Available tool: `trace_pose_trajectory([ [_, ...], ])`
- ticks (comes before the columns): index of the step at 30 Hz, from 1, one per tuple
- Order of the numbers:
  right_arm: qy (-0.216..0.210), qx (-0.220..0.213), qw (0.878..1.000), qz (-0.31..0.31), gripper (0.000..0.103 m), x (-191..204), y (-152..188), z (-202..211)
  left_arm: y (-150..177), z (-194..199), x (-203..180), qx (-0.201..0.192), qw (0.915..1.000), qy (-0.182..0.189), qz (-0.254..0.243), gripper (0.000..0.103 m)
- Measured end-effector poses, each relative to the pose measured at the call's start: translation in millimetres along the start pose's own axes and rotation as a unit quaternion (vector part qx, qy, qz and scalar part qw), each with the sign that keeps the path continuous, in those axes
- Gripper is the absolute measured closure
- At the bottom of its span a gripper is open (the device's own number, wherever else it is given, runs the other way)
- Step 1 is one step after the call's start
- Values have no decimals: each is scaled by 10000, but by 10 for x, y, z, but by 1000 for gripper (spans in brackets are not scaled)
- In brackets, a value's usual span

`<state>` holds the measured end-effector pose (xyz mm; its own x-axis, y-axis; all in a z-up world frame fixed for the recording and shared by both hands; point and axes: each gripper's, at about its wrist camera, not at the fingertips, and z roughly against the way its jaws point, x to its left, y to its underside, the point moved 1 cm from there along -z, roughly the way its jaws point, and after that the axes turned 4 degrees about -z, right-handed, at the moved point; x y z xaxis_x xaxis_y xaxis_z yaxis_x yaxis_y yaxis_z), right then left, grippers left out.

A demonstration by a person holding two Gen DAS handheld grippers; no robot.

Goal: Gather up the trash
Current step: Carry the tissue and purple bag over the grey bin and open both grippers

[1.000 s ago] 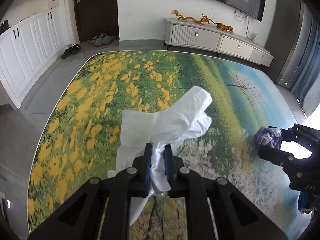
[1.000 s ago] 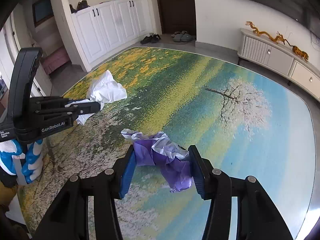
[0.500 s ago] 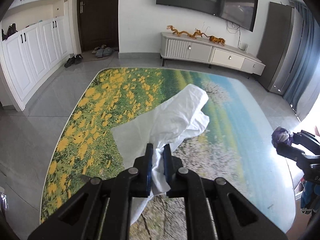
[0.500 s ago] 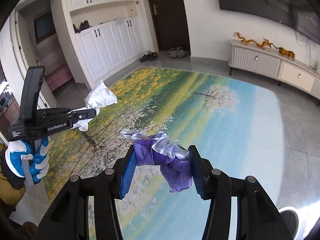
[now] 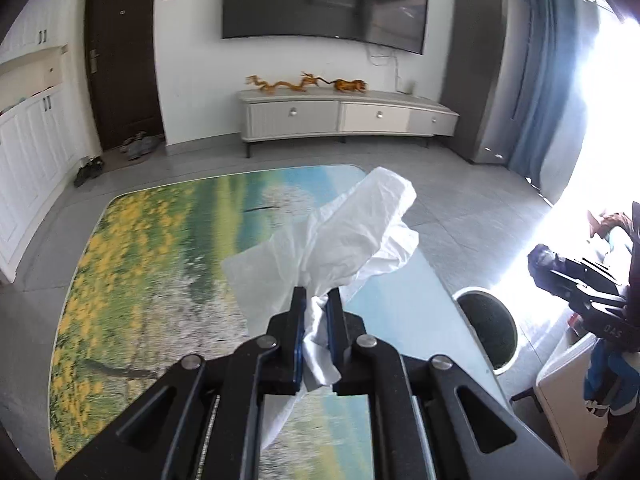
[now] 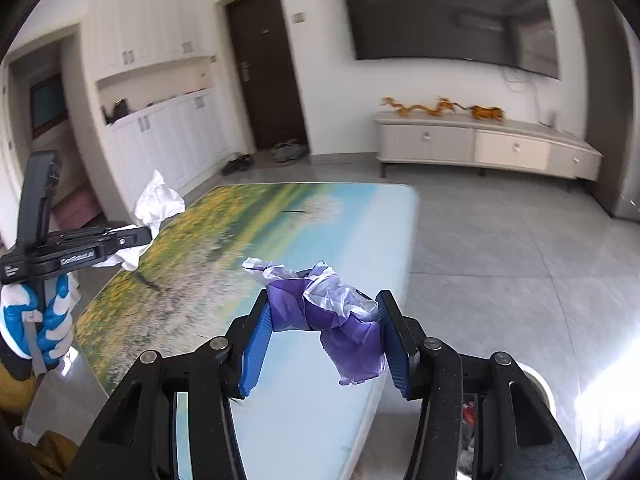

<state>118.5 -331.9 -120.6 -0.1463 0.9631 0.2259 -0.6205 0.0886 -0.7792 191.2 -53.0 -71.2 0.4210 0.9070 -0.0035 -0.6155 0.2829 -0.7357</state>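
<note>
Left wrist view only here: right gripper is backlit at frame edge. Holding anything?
Observer: Yes, the right gripper is shut on a crumpled purple-and-clear plastic wrapper.
Operator: Secure?
Observer: Both blue pads press its sides; a purple tail hangs loose below.
Operator: My side from there?
Observer: The left gripper holds the crumpled white tissue lifted clear of the landscape-print tabletop.

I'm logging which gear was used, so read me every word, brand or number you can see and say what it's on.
"GenRobot.AI": side of the left gripper, in the right wrist view, slightly blurred.
"DAS": body of the right gripper, in the left wrist view; the rest is cut off.
Small white label on the left gripper's rear end: too small to read.
Nothing else legible.
</note>
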Motion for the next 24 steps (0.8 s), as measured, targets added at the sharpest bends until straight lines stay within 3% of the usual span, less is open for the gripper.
trace_pose_trajectory([
  [6,596,-43,9965,-583,52,-813,225,217,-119,-418,-990,265,9963,622,-529,95],
  [11,905,198,9895,-1108,52,-1409,503,93,-106,-923,-1719,815,9849,1393,-628,94],
  [16,1134,510,9775,-1705,51,-1937,825,-200,-43,-1414,-2325,1220,9725,1706,-1015,91],
  [24,1443,834,9609,-2209,48,-2430,1146,-546,-121,-2035,-2728,1549,9643,1888,-1022,89],
])
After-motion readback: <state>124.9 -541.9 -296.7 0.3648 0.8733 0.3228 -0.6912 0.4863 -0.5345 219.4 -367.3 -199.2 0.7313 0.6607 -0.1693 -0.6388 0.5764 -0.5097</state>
